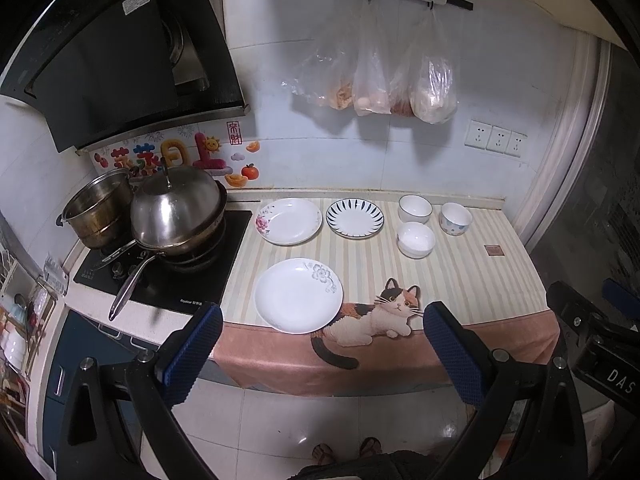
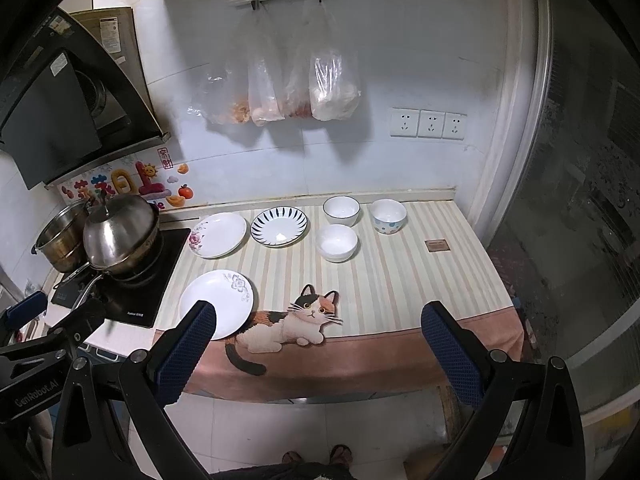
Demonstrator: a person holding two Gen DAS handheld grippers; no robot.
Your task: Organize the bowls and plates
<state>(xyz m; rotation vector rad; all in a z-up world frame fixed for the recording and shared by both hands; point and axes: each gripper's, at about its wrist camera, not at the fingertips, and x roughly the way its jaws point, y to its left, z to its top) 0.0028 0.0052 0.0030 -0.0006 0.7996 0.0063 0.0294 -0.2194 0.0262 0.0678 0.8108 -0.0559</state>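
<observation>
Three plates and three bowls sit on the striped cloth point(image 1: 460, 276) that covers my worktop. Nearest me is a white plate with a grey flower point(image 1: 298, 295), at the front left, just beside the cat picture point(image 1: 376, 316). Behind it, along the wall, stand a plate with pink flowers point(image 1: 289, 221) and next to it a plate with dark blue rays point(image 1: 355, 218). To their right are the bowls, close together but apart: a white bowl point(image 1: 415, 208) at the back, a plain white bowl point(image 1: 416, 239) in front of it, and a dotted bowl point(image 1: 456, 219) furthest right. My left hand-held gripper point(image 1: 320, 354) is spread wide with nothing in it, back from the worktop edge; my right hand-held gripper point(image 2: 318, 354) is the same. Left of the cloth, a lidded pan point(image 1: 178, 216) and a steel pot point(image 1: 98, 212) sit on the stove point(image 1: 208, 280).
</observation>
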